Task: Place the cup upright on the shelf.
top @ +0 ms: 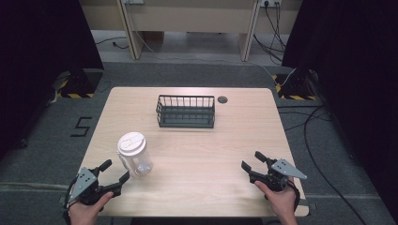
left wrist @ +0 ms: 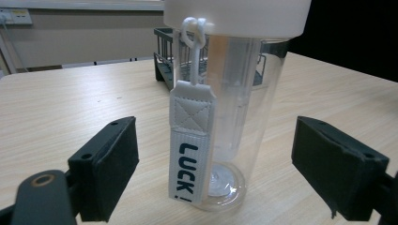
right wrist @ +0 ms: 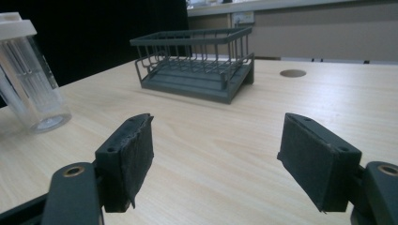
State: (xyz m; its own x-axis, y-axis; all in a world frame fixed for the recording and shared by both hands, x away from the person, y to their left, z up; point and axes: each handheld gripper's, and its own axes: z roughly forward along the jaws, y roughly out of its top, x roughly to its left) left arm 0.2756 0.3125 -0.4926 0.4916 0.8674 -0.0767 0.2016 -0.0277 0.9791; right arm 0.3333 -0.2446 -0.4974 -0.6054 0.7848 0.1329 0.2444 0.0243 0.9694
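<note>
Bottle (left wrist: 234,108) between spread left gripper (left wrist: 234,173) jaws

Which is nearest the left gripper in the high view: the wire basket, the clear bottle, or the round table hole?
From the left gripper:
1. Clear bottle, just ahead of its jaws.
2. Wire basket, mid-table, farther back.
3. Round table hole, beyond the basket's right end.

Bottle (left wrist: 234,93) lid cut off at top edge, strap (left wrist: 190,145) hides pt of wall
</note>
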